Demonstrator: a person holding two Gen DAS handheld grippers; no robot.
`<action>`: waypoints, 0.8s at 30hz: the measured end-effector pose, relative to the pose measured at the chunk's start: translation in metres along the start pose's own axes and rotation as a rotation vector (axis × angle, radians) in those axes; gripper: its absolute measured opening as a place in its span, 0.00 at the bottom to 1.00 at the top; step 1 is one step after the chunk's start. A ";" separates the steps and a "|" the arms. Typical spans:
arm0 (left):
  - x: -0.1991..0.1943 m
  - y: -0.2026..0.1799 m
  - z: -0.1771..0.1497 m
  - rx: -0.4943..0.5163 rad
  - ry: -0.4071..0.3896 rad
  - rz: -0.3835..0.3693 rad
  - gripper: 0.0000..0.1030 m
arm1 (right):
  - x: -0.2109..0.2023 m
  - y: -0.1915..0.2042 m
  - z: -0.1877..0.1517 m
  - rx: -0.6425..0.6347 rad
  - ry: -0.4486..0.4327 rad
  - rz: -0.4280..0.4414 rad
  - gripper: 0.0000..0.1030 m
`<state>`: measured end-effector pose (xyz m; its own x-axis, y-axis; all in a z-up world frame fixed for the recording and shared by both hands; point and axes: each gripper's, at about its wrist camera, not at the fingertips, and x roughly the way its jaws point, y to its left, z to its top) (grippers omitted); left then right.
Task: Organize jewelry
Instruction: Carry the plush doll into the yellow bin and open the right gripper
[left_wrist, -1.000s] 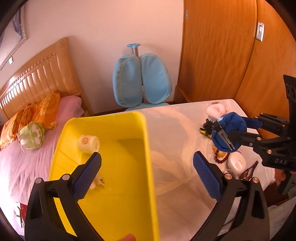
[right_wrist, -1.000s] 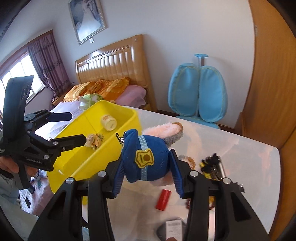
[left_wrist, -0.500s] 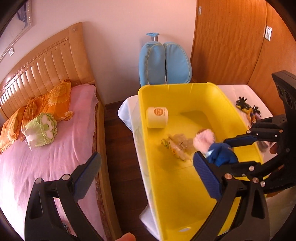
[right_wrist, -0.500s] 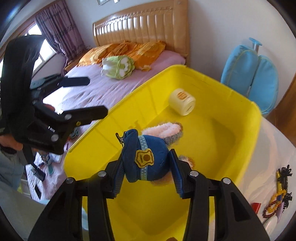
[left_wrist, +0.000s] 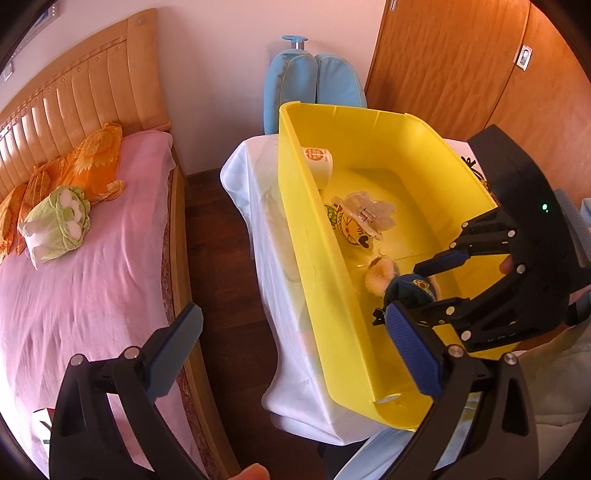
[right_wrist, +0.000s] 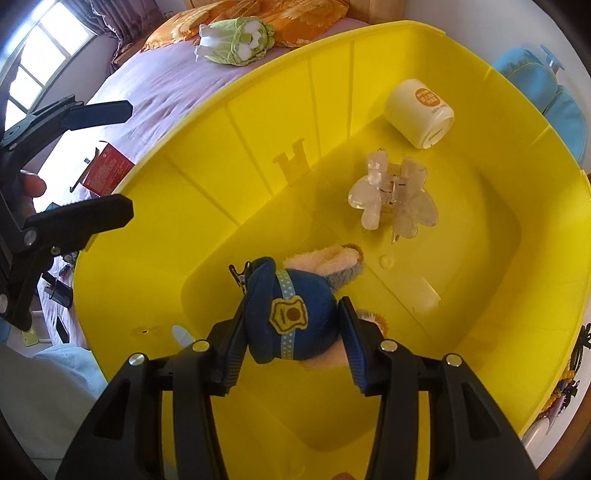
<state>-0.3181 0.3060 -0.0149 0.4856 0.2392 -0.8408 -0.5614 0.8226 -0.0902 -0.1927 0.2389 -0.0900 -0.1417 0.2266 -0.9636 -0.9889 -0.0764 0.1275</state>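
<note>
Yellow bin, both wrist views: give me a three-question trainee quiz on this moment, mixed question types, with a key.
1. True or false: the right gripper holds the blue plush clip between its fingers above the yellow bin.
2. Which lies nearest the cream jar on the bin floor? A. clear hair claw B. a red box C. a green plush
3. Fill in: the left gripper holds ____.

Key: 1 true; 2 A; 3 nothing, its fingers are spread with no object between them.
</note>
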 end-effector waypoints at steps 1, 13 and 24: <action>-0.001 0.000 0.000 0.001 -0.006 -0.003 0.94 | -0.001 0.001 -0.001 -0.001 -0.001 0.002 0.47; -0.009 -0.013 0.010 0.048 -0.055 -0.052 0.94 | -0.039 -0.011 -0.004 0.107 -0.188 -0.060 0.88; -0.017 -0.066 0.045 0.172 -0.135 -0.123 0.94 | -0.104 -0.063 -0.064 0.329 -0.439 -0.106 0.91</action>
<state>-0.2594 0.2710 0.0290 0.6350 0.1894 -0.7489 -0.3760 0.9227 -0.0855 -0.1131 0.1580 -0.0126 0.0235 0.6052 -0.7957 -0.9505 0.2603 0.1699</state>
